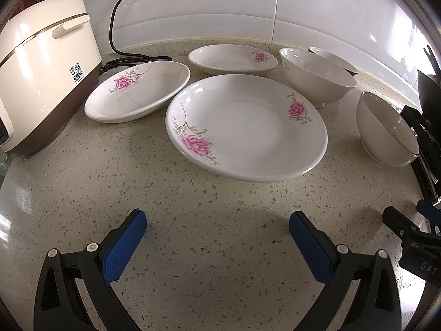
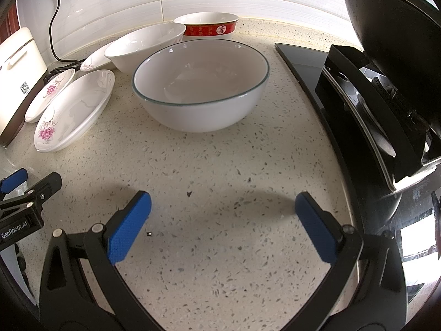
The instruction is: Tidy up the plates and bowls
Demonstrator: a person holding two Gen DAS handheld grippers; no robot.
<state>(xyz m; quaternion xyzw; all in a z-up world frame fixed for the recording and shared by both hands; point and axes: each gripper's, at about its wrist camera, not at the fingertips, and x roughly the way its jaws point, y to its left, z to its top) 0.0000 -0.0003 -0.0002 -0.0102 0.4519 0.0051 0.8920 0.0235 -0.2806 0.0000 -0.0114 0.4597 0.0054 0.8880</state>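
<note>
our left tongs [image 1: 217, 229] and right tongs [image 2: 223, 209] spread wide, gripping nothing, rimmed bowl [image 2: 201, 88] empty, flowered plate [image 1: 248, 127] bare, on our speckled counter [image 1: 193, 248]

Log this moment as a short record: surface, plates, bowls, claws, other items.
surface: speckled countertop
plates: three floral plates, nearest one in front of the left claw
bowls: three; rimmed bowl ahead of the right claw, red-banded bowl at the back
claws: both open, empty
other: rice cooker, stove

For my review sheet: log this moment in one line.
left claw open, empty | right claw open, empty | plates, bowls unstacked on counter
</note>
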